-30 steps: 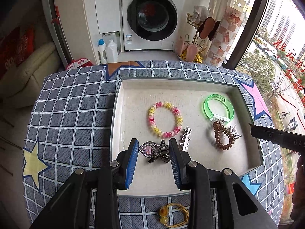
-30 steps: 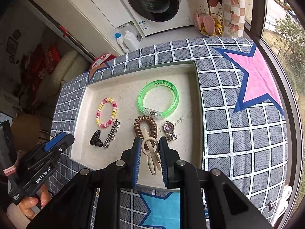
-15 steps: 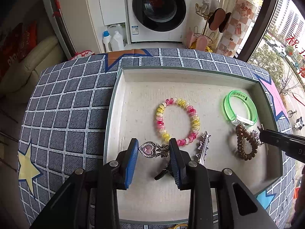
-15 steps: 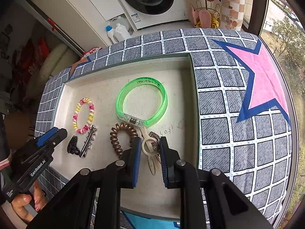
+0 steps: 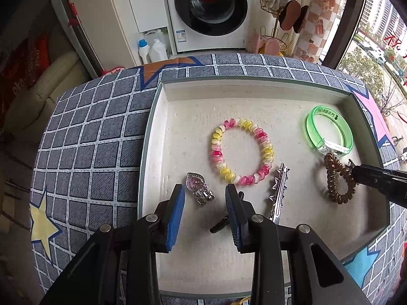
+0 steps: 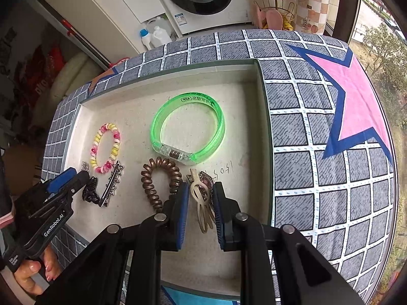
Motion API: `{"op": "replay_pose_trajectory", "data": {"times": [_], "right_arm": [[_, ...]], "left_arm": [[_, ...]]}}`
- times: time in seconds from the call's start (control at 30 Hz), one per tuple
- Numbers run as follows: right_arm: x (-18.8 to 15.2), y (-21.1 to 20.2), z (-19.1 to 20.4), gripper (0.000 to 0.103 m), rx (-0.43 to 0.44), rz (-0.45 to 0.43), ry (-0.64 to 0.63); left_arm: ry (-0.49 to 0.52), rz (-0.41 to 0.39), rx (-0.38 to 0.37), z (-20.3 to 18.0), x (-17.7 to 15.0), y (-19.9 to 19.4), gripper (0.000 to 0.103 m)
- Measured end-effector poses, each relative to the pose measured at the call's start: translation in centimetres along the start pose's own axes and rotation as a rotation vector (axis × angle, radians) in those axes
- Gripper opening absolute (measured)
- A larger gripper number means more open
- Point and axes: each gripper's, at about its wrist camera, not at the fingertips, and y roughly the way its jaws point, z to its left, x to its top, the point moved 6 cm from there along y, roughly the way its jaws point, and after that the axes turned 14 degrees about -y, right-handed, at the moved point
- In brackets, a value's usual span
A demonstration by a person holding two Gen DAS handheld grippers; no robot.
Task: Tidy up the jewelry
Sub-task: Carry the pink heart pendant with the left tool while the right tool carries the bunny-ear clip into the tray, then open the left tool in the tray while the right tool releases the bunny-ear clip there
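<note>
A shallow cream tray (image 5: 162, 132) on the checked cloth holds the jewelry. In the left wrist view my left gripper (image 5: 205, 194) is open just behind a pink heart clip (image 5: 198, 187) that lies on the tray floor. A black clip (image 5: 220, 225) lies partly under its right finger. A pink-and-yellow coil bracelet (image 5: 241, 151), a silver star clip (image 5: 279, 192), a brown coil tie (image 5: 338, 181) and a green bangle (image 5: 329, 133) lie to the right. In the right wrist view my right gripper (image 6: 201, 195) is open around a beige hair clip (image 6: 202, 204) lying on the tray.
The tray wall (image 6: 265, 137) stands right of the right gripper, with the pink star cloth (image 6: 356, 96) beyond. A second heart clip (image 6: 206, 181) lies under the beige clip. A washing machine (image 5: 211, 7), bottles (image 5: 152, 48) and a slipper rack (image 5: 277, 35) stand past the table.
Both grippers moved forward over the tray and opened. The heart clip left the left gripper and now lies on the tray floor. The beige clip lies loose between the right fingers.
</note>
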Motion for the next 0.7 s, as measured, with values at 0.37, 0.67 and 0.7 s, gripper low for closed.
{"op": "replay_pose_trajectory", "data": {"times": [0.37, 0.67, 0.7], "right_arm": [[0.2, -2.2, 0.8, 0.056, 0.054, -0.058, 0.038], [-1.1, -4.9, 2.6, 0.069, 0.101, -0.097, 0.053], [-1.3, -5.1, 2.8, 0.07, 0.105, -0.097, 0.056]], "left_arm": [[-0.027, -0.071, -0.016, 0.4, -0.1, -3.2, 0.097], [-0.02, -0.064, -0.031, 0.5, -1.0, -5.7, 0.097], [-0.021, -0.061, -0.032, 0.6, -1.3, -6.0, 0.097]]}}
